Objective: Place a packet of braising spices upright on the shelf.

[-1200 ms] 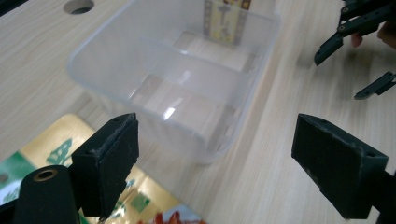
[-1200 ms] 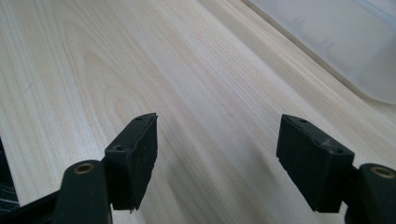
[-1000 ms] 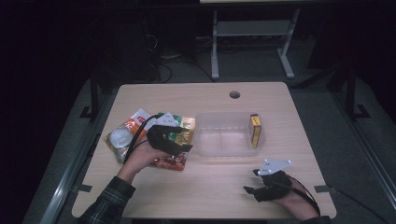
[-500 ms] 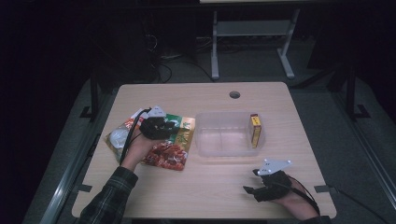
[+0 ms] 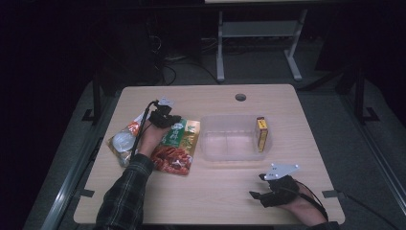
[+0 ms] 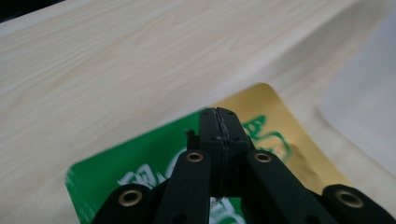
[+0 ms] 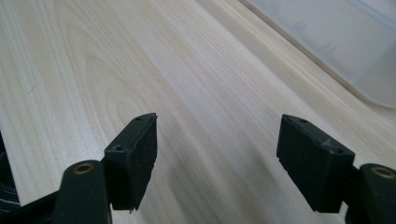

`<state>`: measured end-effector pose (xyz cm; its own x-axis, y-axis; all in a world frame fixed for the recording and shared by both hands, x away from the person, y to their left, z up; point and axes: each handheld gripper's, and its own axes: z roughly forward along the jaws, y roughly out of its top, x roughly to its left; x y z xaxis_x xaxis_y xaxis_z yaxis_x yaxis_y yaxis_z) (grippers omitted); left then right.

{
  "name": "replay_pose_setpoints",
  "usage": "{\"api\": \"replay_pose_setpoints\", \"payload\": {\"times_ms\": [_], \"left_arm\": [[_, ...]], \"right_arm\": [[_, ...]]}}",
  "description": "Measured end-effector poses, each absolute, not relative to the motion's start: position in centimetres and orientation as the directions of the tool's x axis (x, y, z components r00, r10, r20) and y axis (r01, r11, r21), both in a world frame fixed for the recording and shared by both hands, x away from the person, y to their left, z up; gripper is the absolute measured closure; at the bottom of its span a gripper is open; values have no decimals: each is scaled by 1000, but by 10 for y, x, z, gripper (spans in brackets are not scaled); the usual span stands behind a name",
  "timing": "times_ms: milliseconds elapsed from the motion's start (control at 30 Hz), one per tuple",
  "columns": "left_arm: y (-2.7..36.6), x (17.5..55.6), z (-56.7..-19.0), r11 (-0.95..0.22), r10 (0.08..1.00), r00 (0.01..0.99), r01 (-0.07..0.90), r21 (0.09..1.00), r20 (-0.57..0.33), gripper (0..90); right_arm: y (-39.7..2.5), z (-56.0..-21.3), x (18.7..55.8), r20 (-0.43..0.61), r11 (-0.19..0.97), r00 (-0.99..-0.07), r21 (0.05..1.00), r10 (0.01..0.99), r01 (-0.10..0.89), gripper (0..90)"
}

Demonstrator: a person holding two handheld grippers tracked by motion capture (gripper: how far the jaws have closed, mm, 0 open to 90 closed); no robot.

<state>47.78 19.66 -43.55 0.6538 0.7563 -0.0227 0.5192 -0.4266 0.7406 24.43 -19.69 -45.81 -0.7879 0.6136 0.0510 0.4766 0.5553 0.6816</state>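
The right gripper (image 5: 256, 193) rests on the near right part of the table (image 5: 210, 201), held by the person's right hand (image 5: 299, 208). Its jaws stand wide apart with bare wood grain between them, as the right gripper view (image 7: 217, 158) shows; they grasp nothing. The corner of the clear plastic container (image 7: 345, 42) lies beyond them, well apart.

Farther in, on the left half of the table, the left forearm in a plaid sleeve (image 5: 125, 194) reaches forward over a red snack packet (image 5: 170, 160). The left gripper (image 5: 165, 117) sits at the far end of the green-and-gold snack packet (image 5: 184, 134). In the left gripper view, the jaws (image 6: 219, 135) are pressed flat together above the green-and-gold packet (image 6: 140, 163); whether a fold of the film is pinched between them cannot be told. A pale bagged item (image 5: 120, 143) lies just left of the hand.

To the right of the packets, the clear container (image 5: 210, 143) sits at the table's middle. A small yellow box (image 5: 261, 134) stands on edge inside it, against its right wall.

At the far edge, a round cable hole (image 5: 240, 97) opens in the tabletop.
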Motion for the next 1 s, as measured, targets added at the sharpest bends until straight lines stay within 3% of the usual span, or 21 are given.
{"api": "replay_pose_setpoints", "payload": {"times_ms": [467,1000], "left_arm": [[186,501,-458,-453,788,615,578,679,2,899],[181,499,-460,-470,787,617,620,628,-21,900]], "right_arm": [[-198,-457,244,59,549,-788,685,613,479,285],[-198,-457,244,55,552,-789,684,612,476,285]]}}
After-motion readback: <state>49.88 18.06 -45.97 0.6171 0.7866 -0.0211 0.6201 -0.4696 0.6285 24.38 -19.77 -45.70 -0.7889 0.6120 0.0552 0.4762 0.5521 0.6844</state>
